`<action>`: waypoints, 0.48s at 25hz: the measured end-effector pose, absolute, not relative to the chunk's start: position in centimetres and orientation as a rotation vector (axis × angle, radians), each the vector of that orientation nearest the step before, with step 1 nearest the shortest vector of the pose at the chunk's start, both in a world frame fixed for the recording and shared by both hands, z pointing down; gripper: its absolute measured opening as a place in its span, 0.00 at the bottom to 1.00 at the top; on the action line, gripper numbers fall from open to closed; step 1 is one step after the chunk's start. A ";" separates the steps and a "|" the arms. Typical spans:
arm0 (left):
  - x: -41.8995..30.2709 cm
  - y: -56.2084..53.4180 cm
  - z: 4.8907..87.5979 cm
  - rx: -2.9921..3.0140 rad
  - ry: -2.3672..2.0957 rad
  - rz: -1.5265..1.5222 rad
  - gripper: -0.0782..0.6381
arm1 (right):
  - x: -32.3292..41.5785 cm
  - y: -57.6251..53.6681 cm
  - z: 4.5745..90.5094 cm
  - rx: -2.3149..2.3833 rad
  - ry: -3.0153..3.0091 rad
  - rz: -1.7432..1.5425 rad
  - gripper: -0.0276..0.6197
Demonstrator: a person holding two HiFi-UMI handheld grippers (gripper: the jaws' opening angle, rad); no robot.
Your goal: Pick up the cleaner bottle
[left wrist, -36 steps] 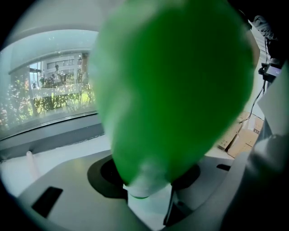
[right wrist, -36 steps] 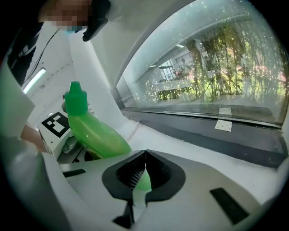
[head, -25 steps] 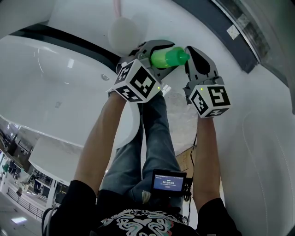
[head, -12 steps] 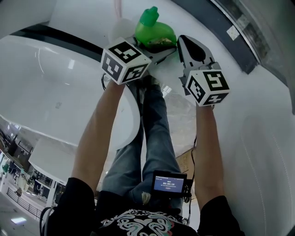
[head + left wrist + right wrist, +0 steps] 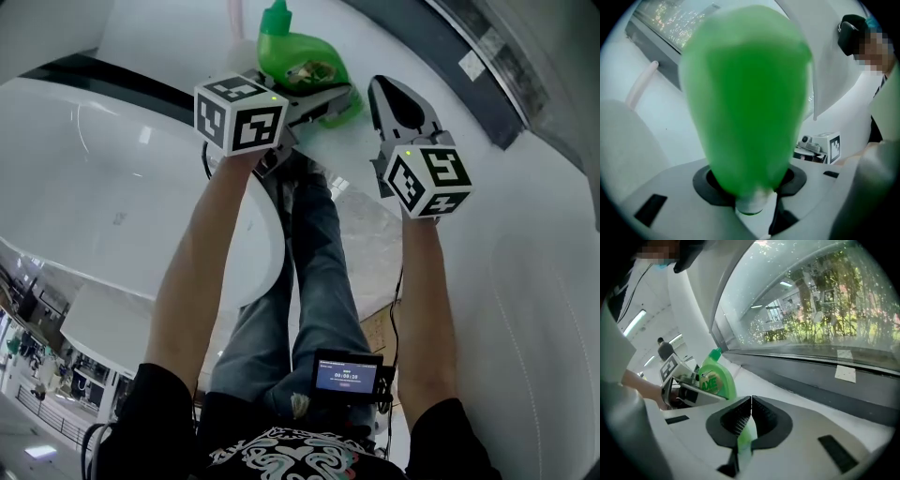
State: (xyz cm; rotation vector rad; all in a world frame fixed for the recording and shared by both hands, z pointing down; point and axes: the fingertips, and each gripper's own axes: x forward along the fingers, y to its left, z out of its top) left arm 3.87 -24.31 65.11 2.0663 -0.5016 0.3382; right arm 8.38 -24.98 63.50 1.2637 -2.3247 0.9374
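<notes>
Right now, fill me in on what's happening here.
A person works a claw in each hand. The left claw grips the green cleaner bottle around its body, with the cap pointing up. The right claw is shut and empty, held just beside the bottle without touching it.

Both bare forearms are reaching forward, side by side and apart. The left forearm [image 5: 202, 253] is carrying the left gripper [image 5: 323, 94], whose fingers [image 5: 670, 187] are standing wide and pressing on the green cleaner bottle [image 5: 300, 61], holding it upright with its cap on top. The gripper's marker cube is sitting just past the wrist. The right forearm [image 5: 422, 281] is holding the right gripper [image 5: 389, 94] near the left one, not touching it and tilting somewhat downward. The right gripper's fingers [image 5: 761, 420] are lying closed against each other.
</notes>
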 end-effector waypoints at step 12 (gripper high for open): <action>4.3 -23.4 64.9 1.834 -0.396 0.112 0.39 | 13.2 -22.8 65.1 1.438 -2.209 1.088 0.09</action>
